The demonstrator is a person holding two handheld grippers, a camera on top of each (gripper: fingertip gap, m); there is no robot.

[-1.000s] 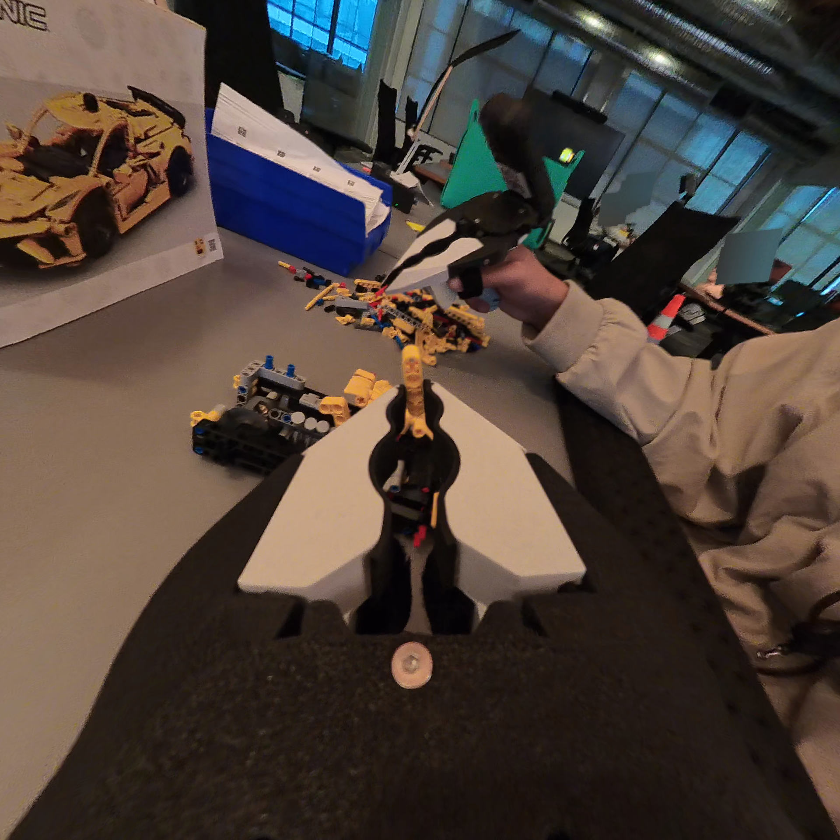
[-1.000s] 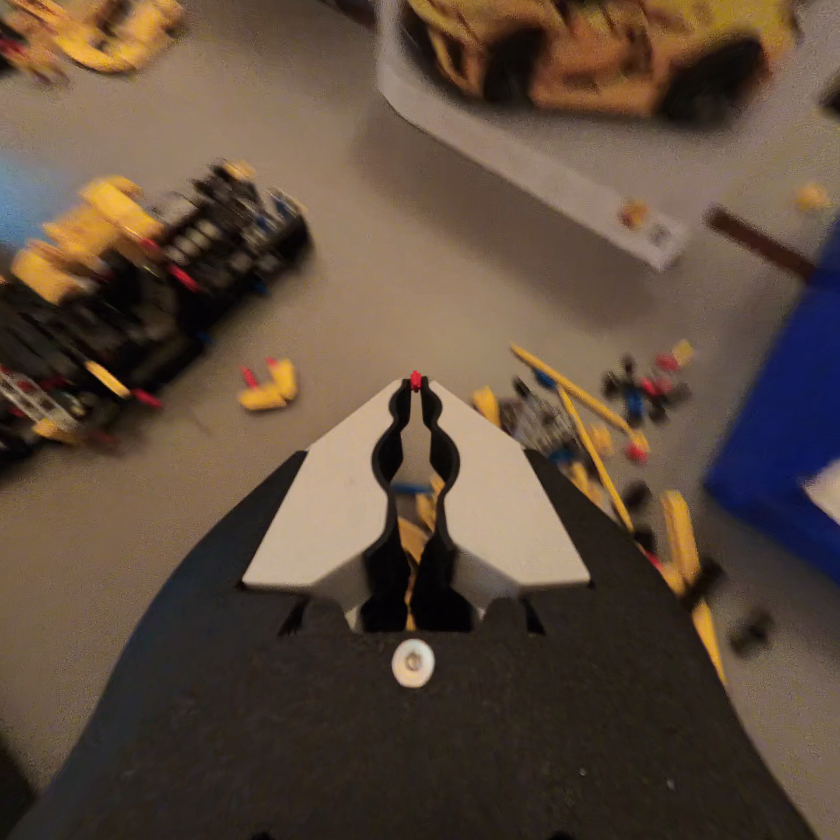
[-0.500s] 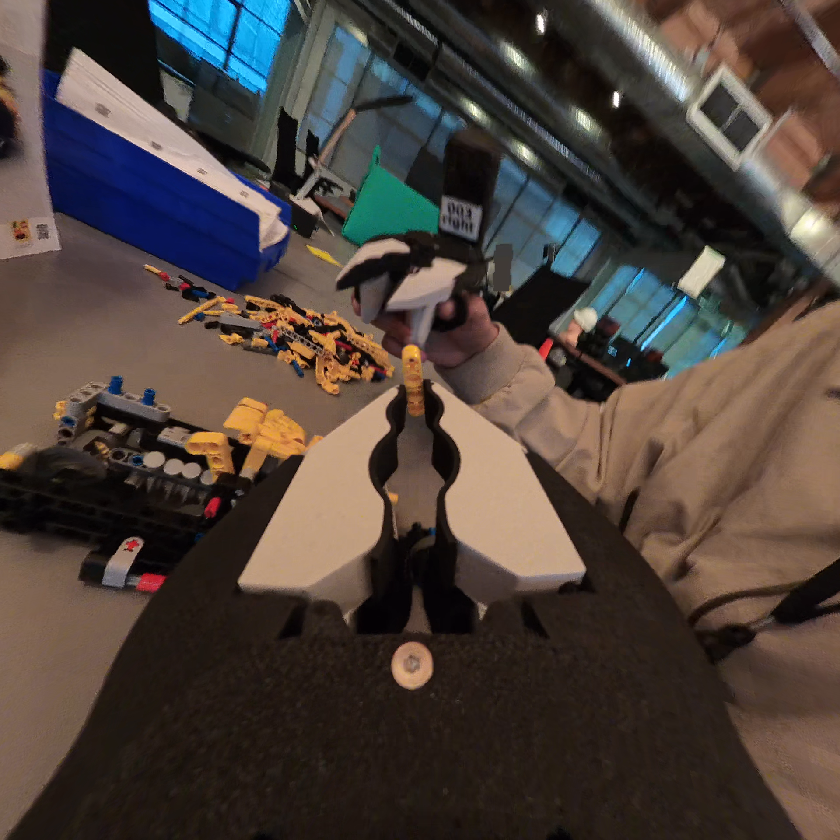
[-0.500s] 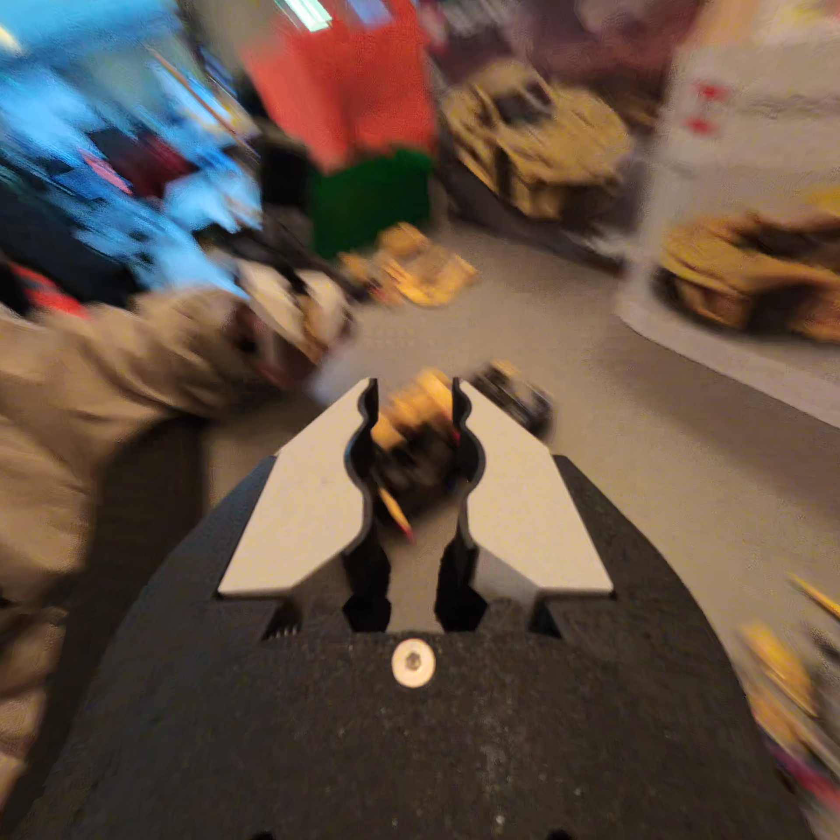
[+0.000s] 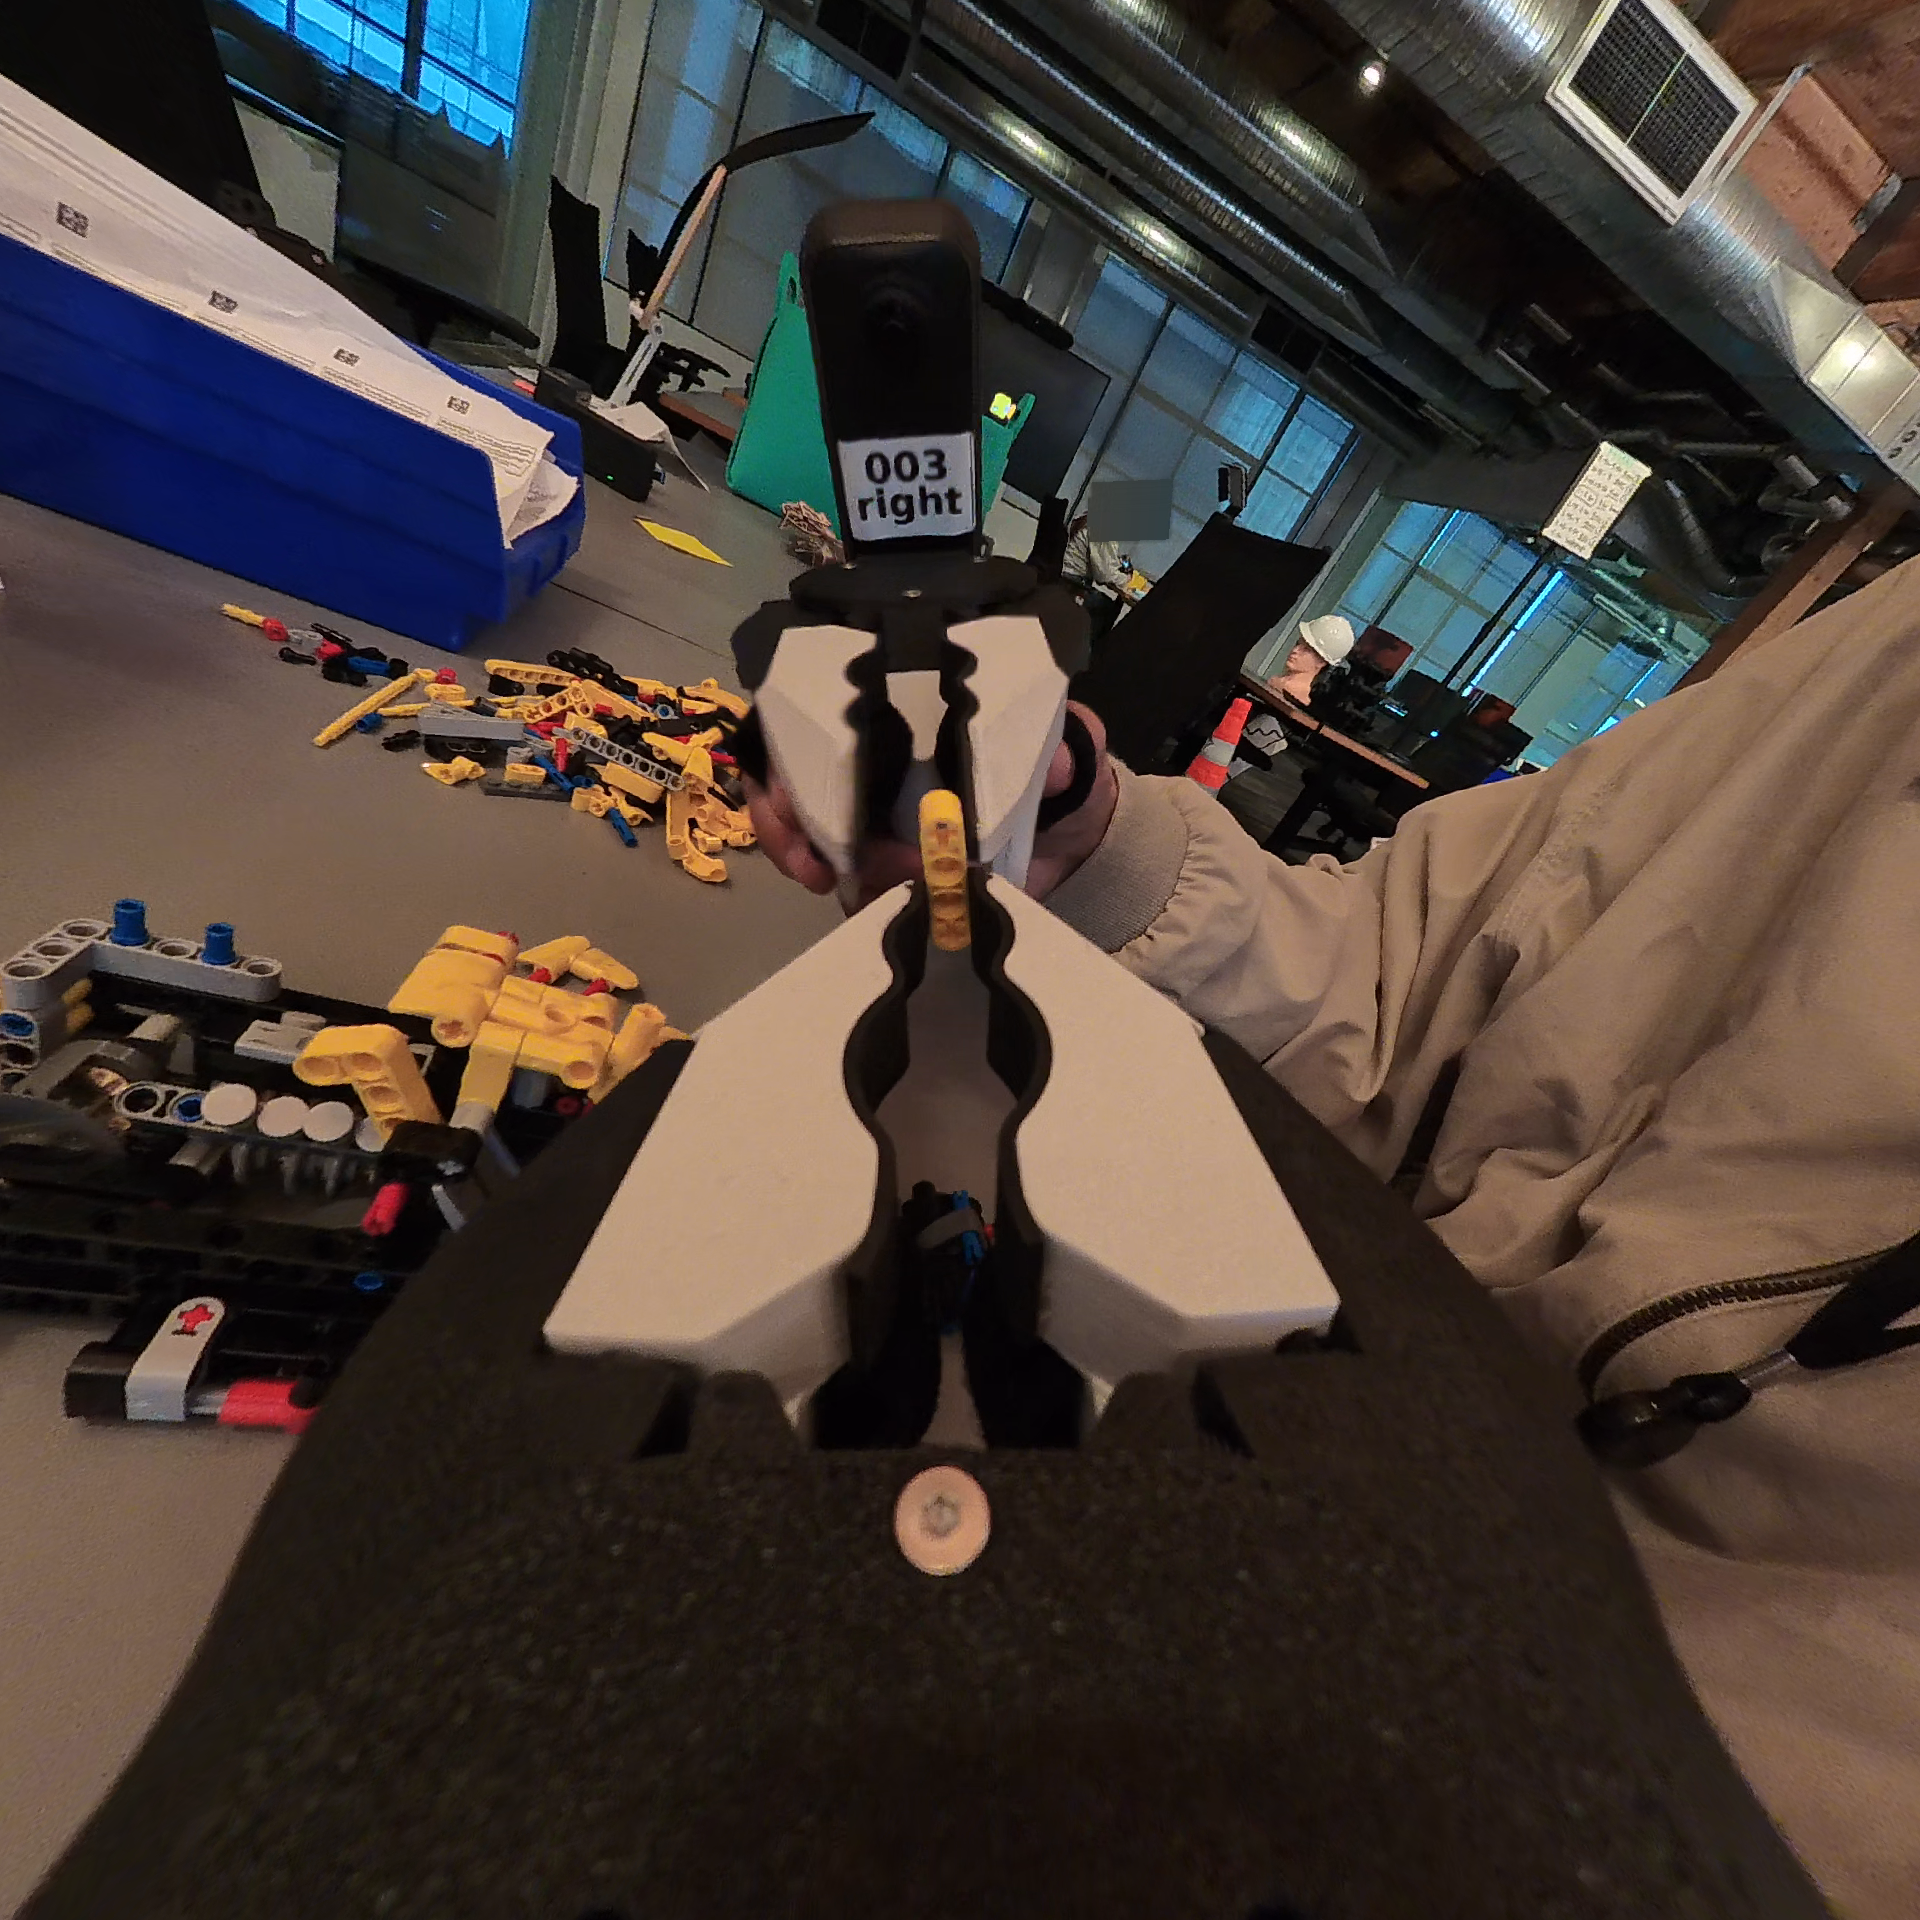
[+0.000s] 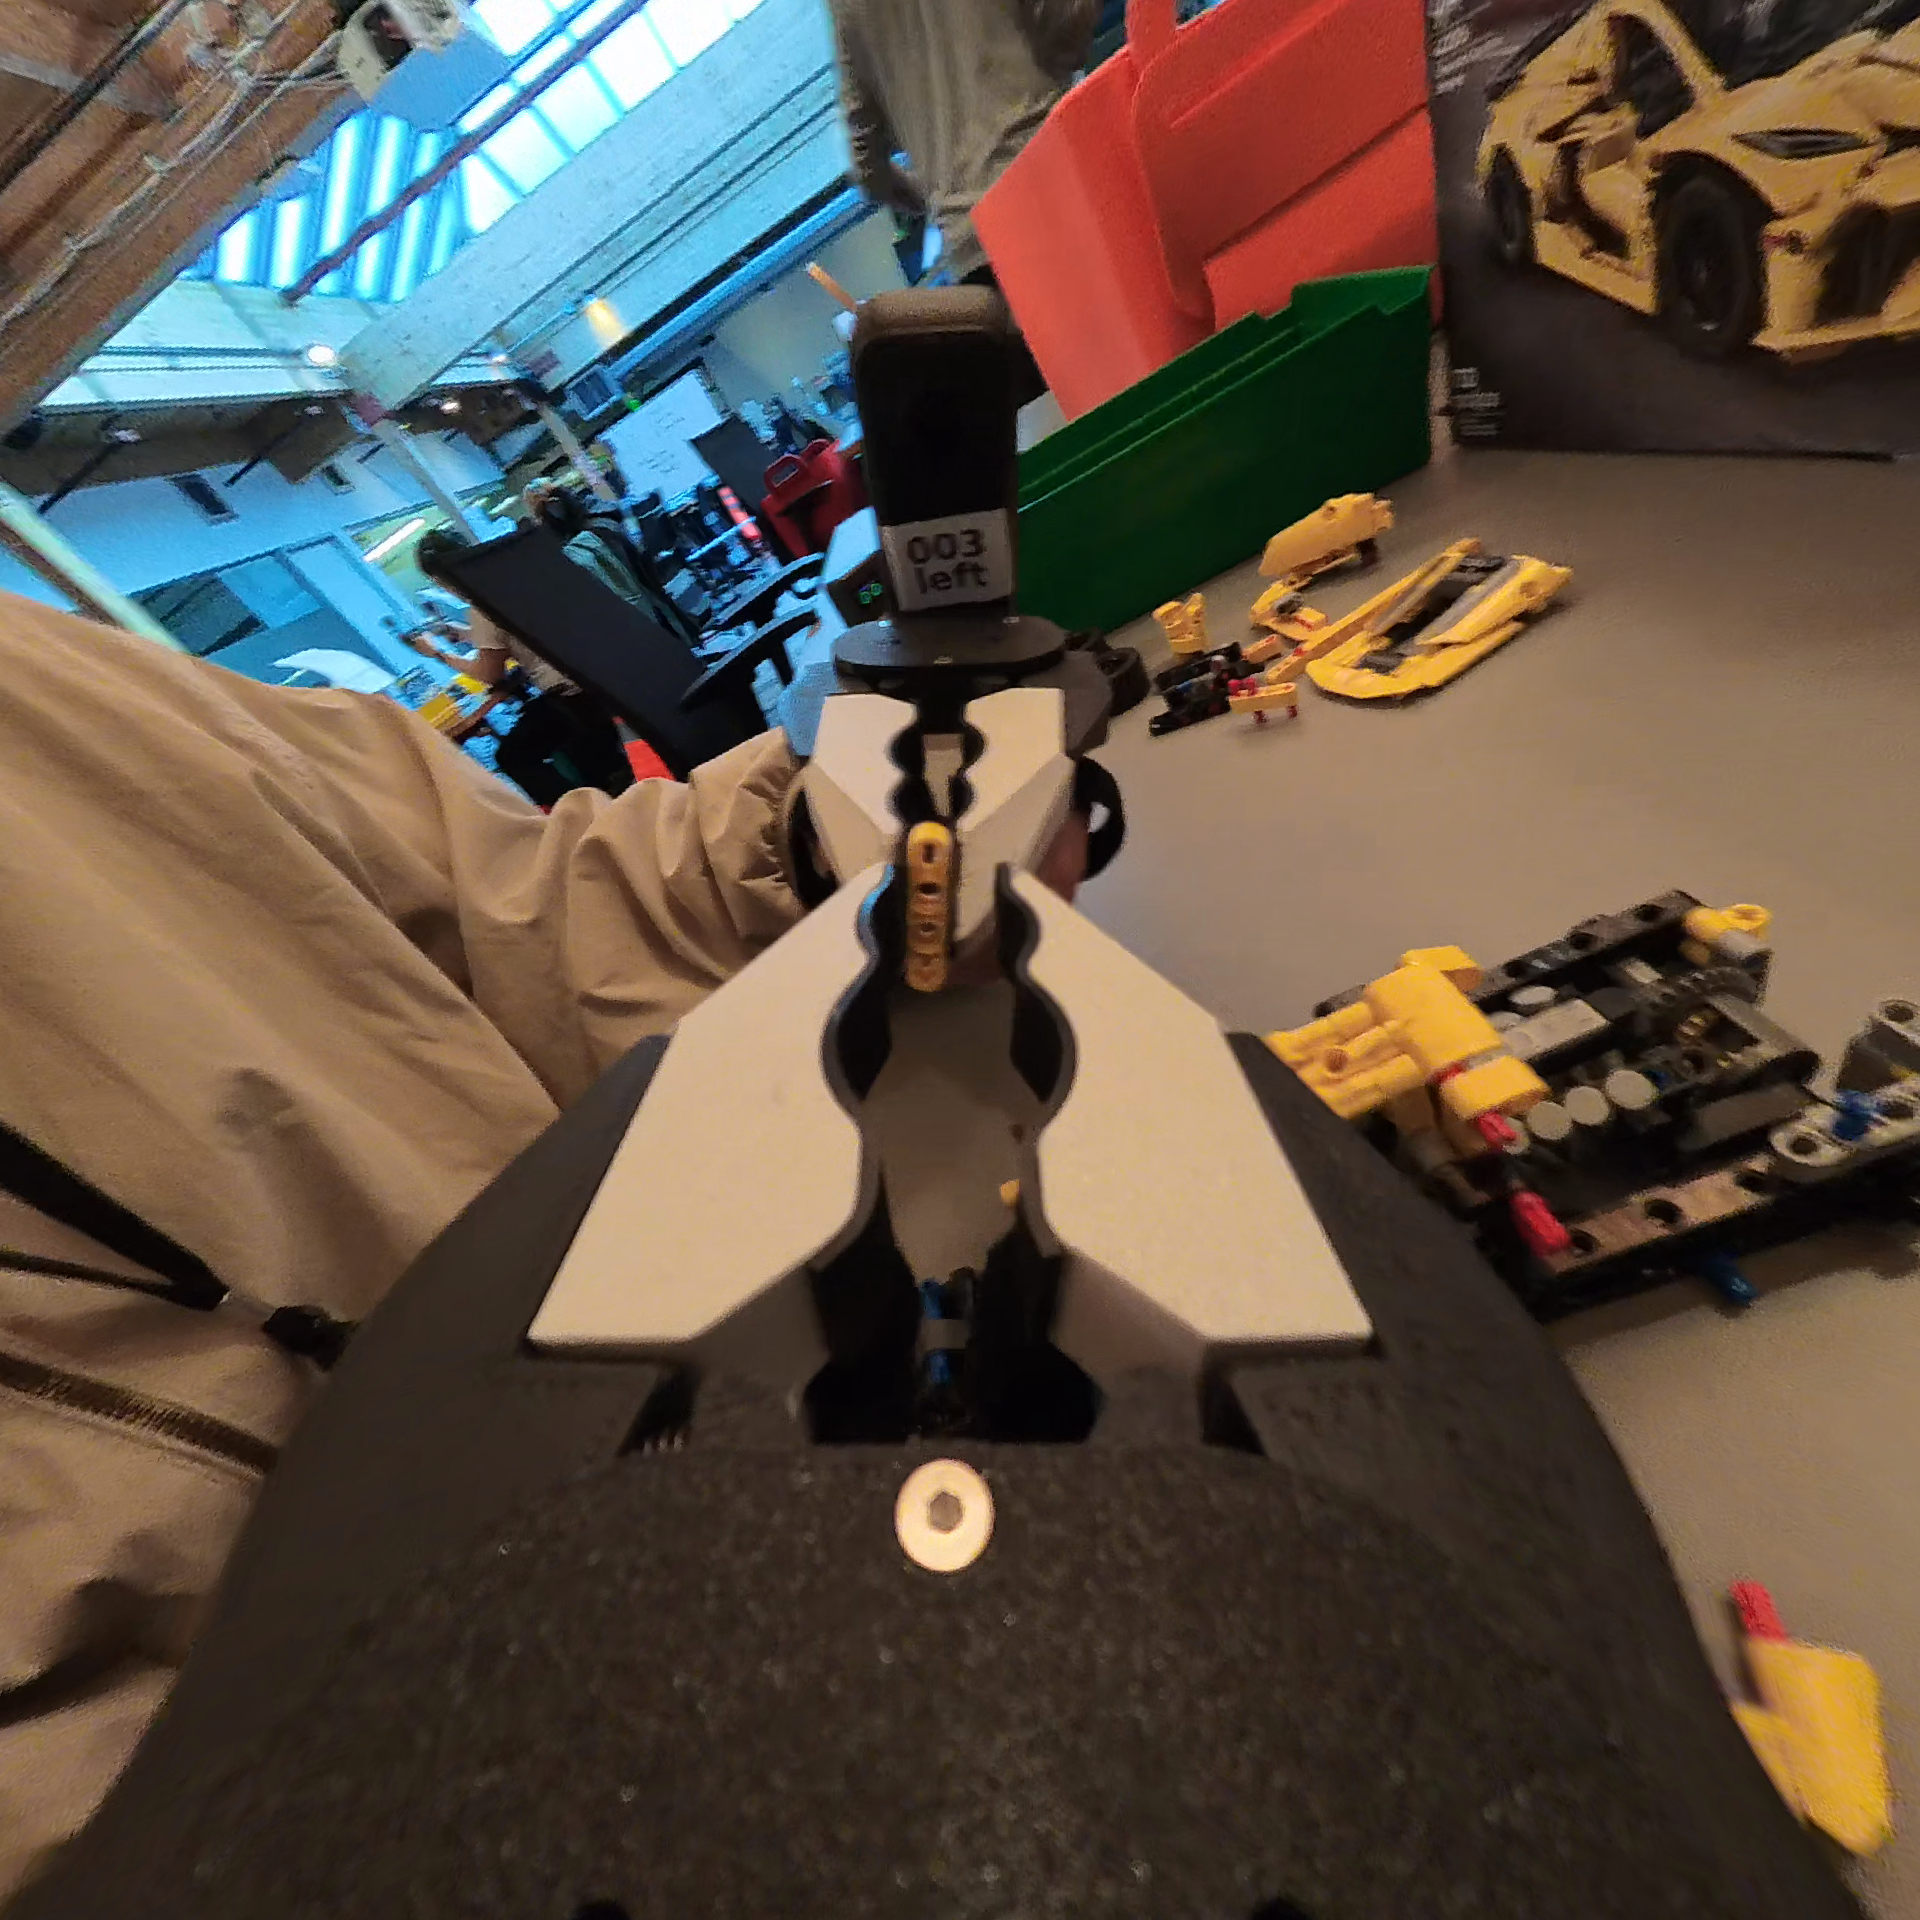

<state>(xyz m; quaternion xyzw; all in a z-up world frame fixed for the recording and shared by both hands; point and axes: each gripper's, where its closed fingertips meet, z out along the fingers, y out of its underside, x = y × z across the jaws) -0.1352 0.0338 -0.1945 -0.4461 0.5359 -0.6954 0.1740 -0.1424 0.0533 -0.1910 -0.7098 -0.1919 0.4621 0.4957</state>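
Note:
My left gripper (image 5: 945, 896) is shut on a short yellow beam with holes (image 5: 943, 868), held in the air above the grey table (image 5: 156, 790). My right gripper (image 6: 938, 896) is open and faces the left one tip to tip. In the right wrist view the yellow beam (image 6: 928, 904) sticks in between its fingertips, close to the left finger (image 6: 727, 1143), with a gap on the other side. The right gripper also shows in the left wrist view (image 5: 920, 831), and the left gripper in the right wrist view (image 6: 940, 831). A person's beige sleeves lead to both.
A part-built black and yellow chassis (image 5: 208, 1122) lies on the table below the grippers. A pile of loose pieces (image 5: 592, 738) lies beyond it, before a blue bin (image 5: 260, 447). A green bin (image 6: 1226, 457), yellow body panels (image 6: 1423, 613) and a car-picture box (image 6: 1683, 208) stand farther off. The tips of both grippers are at nearly the same place.
My right gripper, shut with a red bit at its tips a second ago, has opened and swung up from the table to face the left. My left gripper tilted up, still gripping the beam.

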